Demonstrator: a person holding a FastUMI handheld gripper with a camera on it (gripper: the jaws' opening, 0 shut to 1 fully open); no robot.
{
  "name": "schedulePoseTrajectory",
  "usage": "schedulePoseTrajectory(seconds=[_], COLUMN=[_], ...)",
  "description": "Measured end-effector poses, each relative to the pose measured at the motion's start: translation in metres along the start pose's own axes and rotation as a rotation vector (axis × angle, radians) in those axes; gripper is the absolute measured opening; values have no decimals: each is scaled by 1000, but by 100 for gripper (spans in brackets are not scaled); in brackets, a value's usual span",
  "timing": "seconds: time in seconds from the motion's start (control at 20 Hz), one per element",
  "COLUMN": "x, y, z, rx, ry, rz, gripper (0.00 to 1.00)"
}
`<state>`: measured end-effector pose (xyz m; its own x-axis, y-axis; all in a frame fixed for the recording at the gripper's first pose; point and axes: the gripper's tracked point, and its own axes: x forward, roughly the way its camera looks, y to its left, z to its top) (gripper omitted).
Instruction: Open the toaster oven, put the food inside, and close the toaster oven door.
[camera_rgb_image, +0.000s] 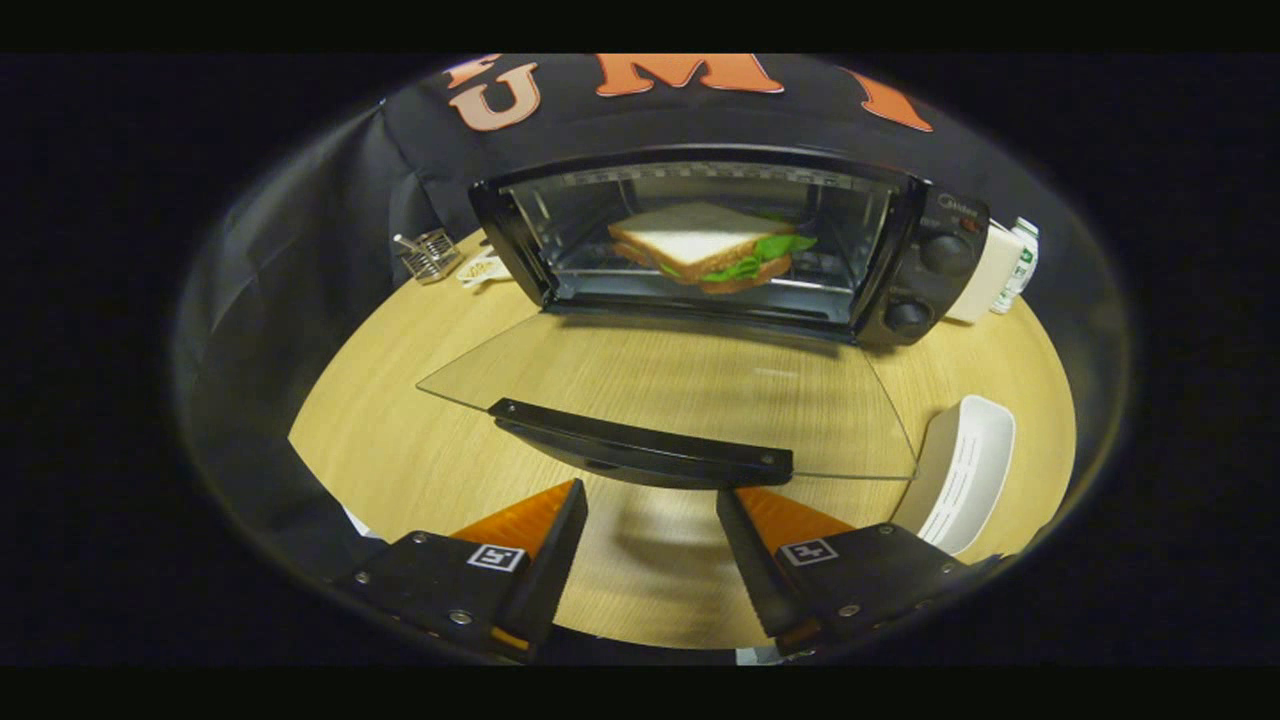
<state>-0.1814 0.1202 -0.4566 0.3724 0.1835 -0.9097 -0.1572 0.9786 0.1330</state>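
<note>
Wooden table (420, 440), toaster oven (720, 245) door (680, 390) down, sandwich (705, 245) inside, released tongs (650, 500) just before door handle (640, 448).

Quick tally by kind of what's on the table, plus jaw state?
Toaster oven, door down: 1
Sandwich on its rack: 1
White tray: 1
Small wire basket: 1
White bottle behind oven: 1
Total: 5
Gripper: jaws open, empty, just short of the door handle.

Staged kitchen booth: toaster oven (720, 245) on wooden table (400, 430), black cloth wall (300, 250) behind.
</note>
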Motion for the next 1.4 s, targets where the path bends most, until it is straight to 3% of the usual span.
schedulePoseTrajectory(seconds=[0.2,0.55,0.65,1.2,1.4], x=[-5,-4,-4,-11,-12], y=[4,-13,-17,-23,-23], z=[38,83,93,168,168], rx=[9,19,23,63,65], ry=[-65,-114,-126,-248,-231], rz=[19,-32,-42,-64,-75], gripper=[74,71,66,64,65])
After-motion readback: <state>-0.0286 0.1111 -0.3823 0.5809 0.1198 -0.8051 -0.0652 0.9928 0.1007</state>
